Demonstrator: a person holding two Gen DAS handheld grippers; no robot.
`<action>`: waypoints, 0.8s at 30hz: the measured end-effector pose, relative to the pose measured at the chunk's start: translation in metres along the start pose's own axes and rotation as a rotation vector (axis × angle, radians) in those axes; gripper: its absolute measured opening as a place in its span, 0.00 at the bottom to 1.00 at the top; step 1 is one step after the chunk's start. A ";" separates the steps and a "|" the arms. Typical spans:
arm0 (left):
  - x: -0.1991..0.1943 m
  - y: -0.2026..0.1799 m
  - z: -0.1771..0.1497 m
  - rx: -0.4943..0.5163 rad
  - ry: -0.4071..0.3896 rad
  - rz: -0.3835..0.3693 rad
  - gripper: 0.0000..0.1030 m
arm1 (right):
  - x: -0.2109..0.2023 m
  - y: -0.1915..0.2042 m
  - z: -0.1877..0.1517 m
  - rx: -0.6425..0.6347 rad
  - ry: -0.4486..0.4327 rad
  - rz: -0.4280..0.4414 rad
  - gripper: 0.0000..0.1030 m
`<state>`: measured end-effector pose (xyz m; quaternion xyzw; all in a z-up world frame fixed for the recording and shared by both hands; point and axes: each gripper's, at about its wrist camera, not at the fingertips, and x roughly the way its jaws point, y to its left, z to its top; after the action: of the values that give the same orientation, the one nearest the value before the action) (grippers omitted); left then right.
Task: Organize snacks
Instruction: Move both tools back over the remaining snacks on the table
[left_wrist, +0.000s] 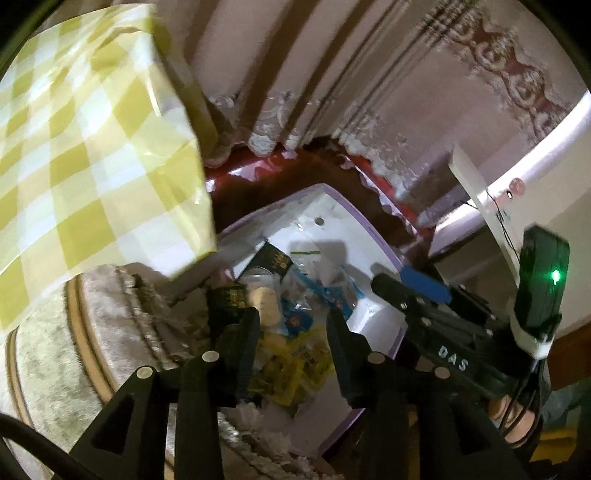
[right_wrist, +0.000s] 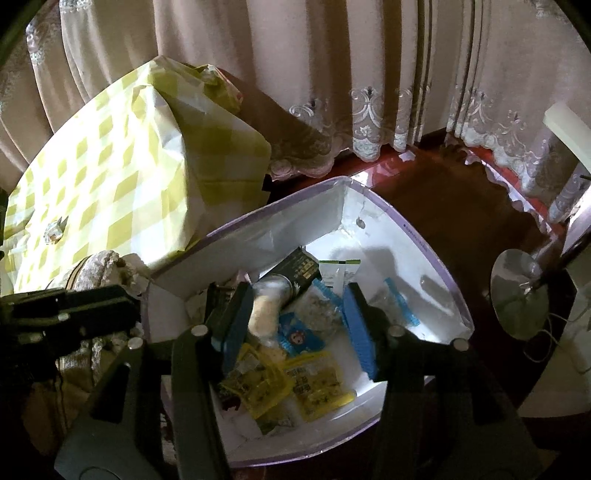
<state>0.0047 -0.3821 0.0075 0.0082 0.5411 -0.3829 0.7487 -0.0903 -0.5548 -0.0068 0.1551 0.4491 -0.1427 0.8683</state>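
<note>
**Right wrist view: light, crinkly packets lie in the box**

Your right gripper (right_wrist: 295, 325) and left gripper (left_wrist: 291, 347) hover with jaws apart, empty. Snack packets (right_wrist: 317, 384) fill the white box (right_wrist: 439, 258): light, slippery film. Pinch a sealed edge, gently.

We see two dim, warm-toned pictures with heavy fisheye bending and black corners. Light falls brightest on the checked cloth (right_wrist: 99, 177) and the white inner wall of the box (right_wrist: 391, 240), where soft shadows of the gripper shapes lie. In the left wrist view the curtain (left_wrist: 461, 74) smears with motion blur, and a green lamp (left_wrist: 555, 275) flares. The red floor (right_wrist: 391, 166) shows small glare spots. The near foreground stays dark and underexposed.
</note>
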 end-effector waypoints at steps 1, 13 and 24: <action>-0.002 0.001 -0.001 -0.006 -0.006 0.011 0.39 | 0.000 0.001 -0.001 -0.005 0.000 0.003 0.53; -0.053 0.056 -0.014 -0.131 -0.107 0.120 0.39 | -0.013 0.027 -0.001 -0.046 -0.028 0.068 0.62; -0.117 0.136 -0.051 -0.301 -0.210 0.197 0.39 | -0.013 0.084 0.001 -0.137 -0.009 0.114 0.65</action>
<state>0.0289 -0.1981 0.0276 -0.0908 0.5077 -0.2214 0.8276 -0.0637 -0.4771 0.0163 0.1200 0.4445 -0.0629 0.8855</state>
